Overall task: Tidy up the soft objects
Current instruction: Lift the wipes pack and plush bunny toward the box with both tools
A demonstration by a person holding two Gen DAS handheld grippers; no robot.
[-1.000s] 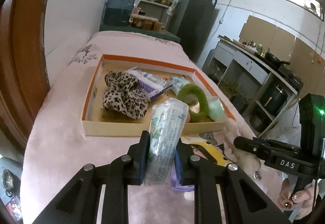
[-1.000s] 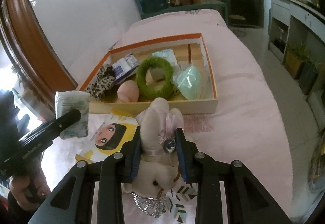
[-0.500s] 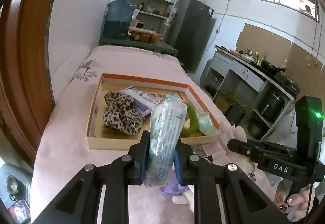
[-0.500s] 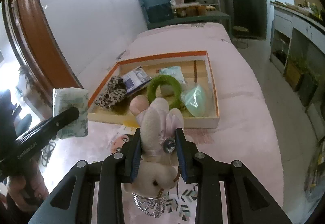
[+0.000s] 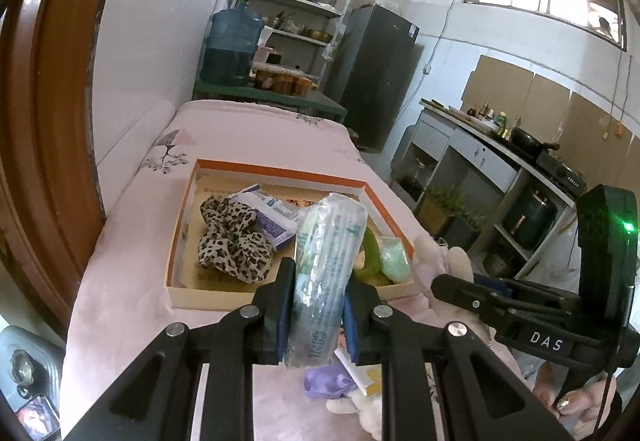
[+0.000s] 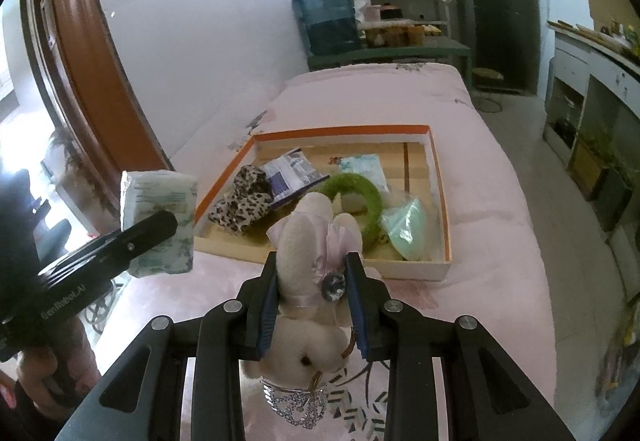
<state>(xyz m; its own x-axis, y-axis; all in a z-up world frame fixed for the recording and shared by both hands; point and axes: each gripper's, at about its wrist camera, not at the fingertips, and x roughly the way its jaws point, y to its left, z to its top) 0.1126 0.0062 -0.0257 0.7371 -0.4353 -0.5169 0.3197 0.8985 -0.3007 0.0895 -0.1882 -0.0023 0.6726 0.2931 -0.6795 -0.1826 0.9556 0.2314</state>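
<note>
Ahead of you on the pink bed (image 6: 492,177) sits the orange-rimmed box (image 6: 438,181), already crowded: a leopard-print scrunchie (image 5: 232,241) at its left, a printed packet (image 6: 292,173) behind it, a green ring (image 6: 360,197) and a pale green pouch (image 6: 412,229) at its right. Bare bottom remains along the far wall. Your left gripper (image 5: 316,301) clamps a tissue pack (image 5: 326,273), long axis upright. Your right gripper (image 6: 312,297) squeezes a plush rabbit (image 6: 308,325), ears pointing toward the box
</note>
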